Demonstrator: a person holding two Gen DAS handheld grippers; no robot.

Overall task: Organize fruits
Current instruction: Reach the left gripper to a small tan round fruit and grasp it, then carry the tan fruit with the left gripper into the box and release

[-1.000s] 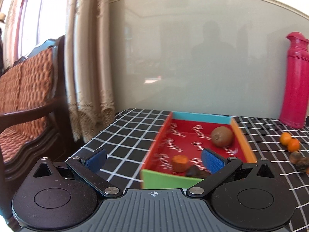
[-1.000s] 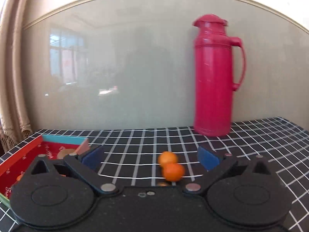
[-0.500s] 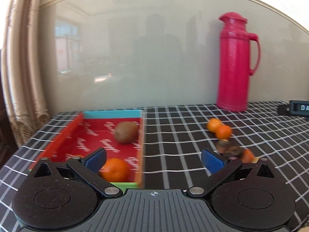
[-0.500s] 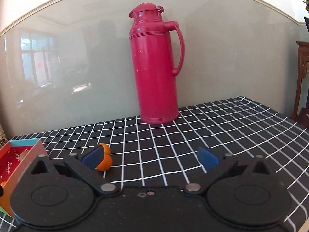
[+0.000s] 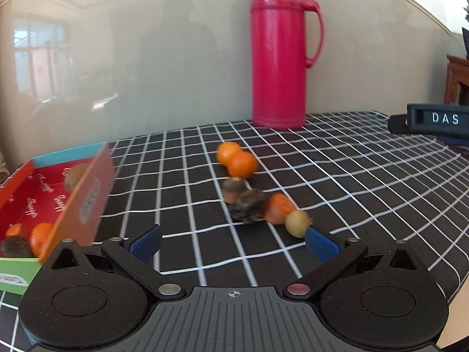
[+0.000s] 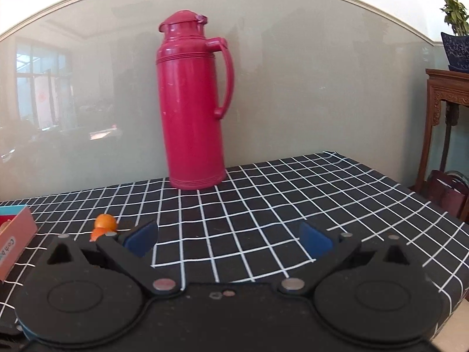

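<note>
A colourful box (image 5: 79, 202) with a red inside stands at the left of the checked table; it holds a kiwi (image 5: 74, 176), small oranges (image 5: 39, 239) and a dark fruit (image 5: 14, 246). Loose fruit lies in a row mid-table: two oranges (image 5: 239, 160), dark brown fruits (image 5: 247, 204), an orange piece (image 5: 278, 208) and a yellow-green fruit (image 5: 297, 223). My left gripper (image 5: 233, 242) is open and empty, just short of that row. My right gripper (image 6: 228, 237) is open and empty too, with two oranges (image 6: 104, 224) peeking past its left finger and the box (image 6: 14, 240) at far left.
A tall red thermos (image 5: 281, 50) stands at the back against the grey wall, also central in the right wrist view as the thermos (image 6: 193, 102). The other gripper's body marked DAS (image 5: 436, 118) shows at the right. A wooden stand (image 6: 445, 129) with a potted plant is beyond the table's right edge.
Both views have swung right: the box slid to the left edge and the loose fruit row came before the left gripper. The thermos moved to the middle of the right wrist view. Both grippers stayed open.
</note>
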